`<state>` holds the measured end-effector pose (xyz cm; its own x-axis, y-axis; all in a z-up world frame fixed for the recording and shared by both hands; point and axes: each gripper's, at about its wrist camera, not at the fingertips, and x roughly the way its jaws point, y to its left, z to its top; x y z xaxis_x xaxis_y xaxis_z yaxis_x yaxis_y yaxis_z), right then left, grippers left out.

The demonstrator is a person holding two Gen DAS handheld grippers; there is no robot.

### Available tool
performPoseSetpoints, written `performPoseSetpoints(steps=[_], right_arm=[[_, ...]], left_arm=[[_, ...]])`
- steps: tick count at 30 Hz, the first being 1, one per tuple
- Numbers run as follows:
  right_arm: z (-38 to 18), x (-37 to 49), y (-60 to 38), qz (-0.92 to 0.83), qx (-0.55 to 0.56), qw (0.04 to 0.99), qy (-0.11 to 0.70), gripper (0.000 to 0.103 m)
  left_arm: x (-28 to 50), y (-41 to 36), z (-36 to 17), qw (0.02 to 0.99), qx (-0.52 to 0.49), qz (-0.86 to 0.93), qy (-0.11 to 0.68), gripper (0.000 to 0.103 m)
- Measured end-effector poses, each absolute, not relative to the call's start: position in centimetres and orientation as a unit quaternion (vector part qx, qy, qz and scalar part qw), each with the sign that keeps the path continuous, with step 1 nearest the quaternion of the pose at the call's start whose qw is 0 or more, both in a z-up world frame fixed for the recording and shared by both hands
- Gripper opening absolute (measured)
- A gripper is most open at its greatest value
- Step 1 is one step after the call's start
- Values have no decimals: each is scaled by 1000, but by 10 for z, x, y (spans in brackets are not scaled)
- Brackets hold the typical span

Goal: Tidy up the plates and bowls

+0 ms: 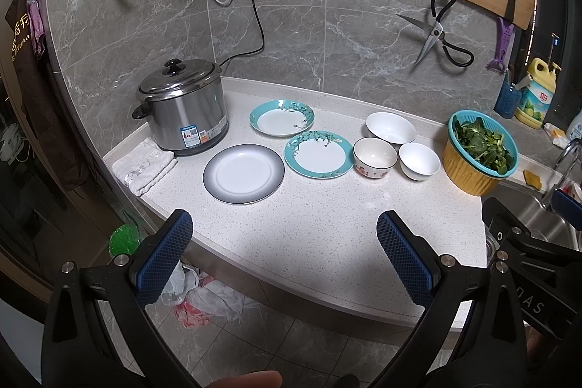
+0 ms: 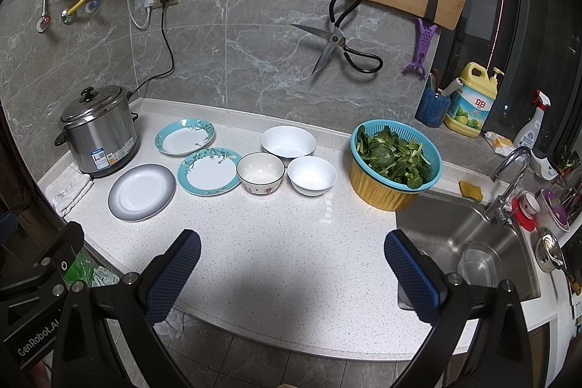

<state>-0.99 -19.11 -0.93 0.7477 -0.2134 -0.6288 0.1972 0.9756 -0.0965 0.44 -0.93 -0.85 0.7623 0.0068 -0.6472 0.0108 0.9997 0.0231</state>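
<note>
White-speckled counter (image 1: 313,235) at mid-frame: three plates (image 1: 243,174) and three bowls (image 1: 390,127) lay unstacked, nothing sorted; my left claw (image 1: 283,255) and right claw (image 2: 293,270) both gaped wide, empty.

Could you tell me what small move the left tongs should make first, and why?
Probably ease the open left tongs forward toward the grey-rimmed white plate. It is the nearest dish, lies alone on the speckled white counter, and nothing is gripped yet.

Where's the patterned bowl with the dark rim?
In both views the patterned dark-rimmed bowl sits mid-counter, between the nearer teal-rimmed floral plate on its left and the small white bowl on its right, touching or nearly touching both.
</note>
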Motion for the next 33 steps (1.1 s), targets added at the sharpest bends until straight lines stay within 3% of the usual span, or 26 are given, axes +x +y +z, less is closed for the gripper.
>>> performPoseSetpoints(steps=[19, 29, 33], right_arm=[[-9, -10, -190, -110, -12, 934, 339, 103], [-27, 3, -173, -108, -5, 931, 350, 103], [-52, 17, -153, -88, 16, 930, 358, 103]], left_arm=[[5, -10, -11, 938, 12, -2, 346, 103], [17, 25, -59, 924, -3, -43, 379, 103], [39, 88, -98, 907, -8, -41, 419, 103]])
